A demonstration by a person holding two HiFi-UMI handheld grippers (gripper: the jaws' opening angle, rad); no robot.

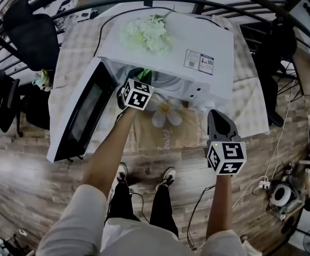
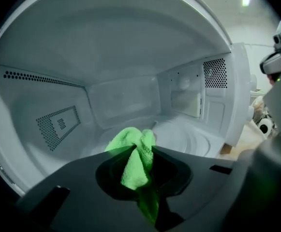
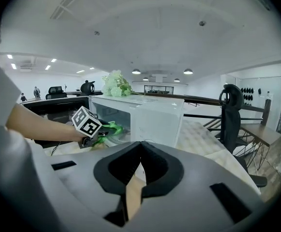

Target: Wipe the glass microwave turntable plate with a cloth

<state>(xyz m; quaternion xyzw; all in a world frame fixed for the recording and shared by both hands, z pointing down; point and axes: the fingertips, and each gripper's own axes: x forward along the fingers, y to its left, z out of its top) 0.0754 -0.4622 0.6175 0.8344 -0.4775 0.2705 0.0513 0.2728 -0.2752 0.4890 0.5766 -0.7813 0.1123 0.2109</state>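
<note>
My left gripper (image 1: 142,78) reaches into the open white microwave (image 1: 197,39), shut on a bright green cloth (image 1: 145,73). In the left gripper view the cloth (image 2: 130,140) bunches out between the jaws, and the gripper (image 2: 141,148) hangs just above the cavity floor. The glass turntable plate (image 2: 191,138) lies ahead and to the right; whether the cloth touches it I cannot tell. My right gripper (image 1: 215,114) hangs outside, in front of the microwave's right side, shut with nothing in it (image 3: 140,144). From there I see the left gripper (image 3: 100,130) and cloth (image 3: 112,128) at the oven mouth.
The microwave door (image 1: 82,111) swings open to the left. White artificial flowers (image 1: 146,33) lie on the microwave's top. The oven stands on a table with a checked cloth (image 1: 251,105). Black office chairs (image 1: 29,33) stand at the left, and cables lie on the wooden floor.
</note>
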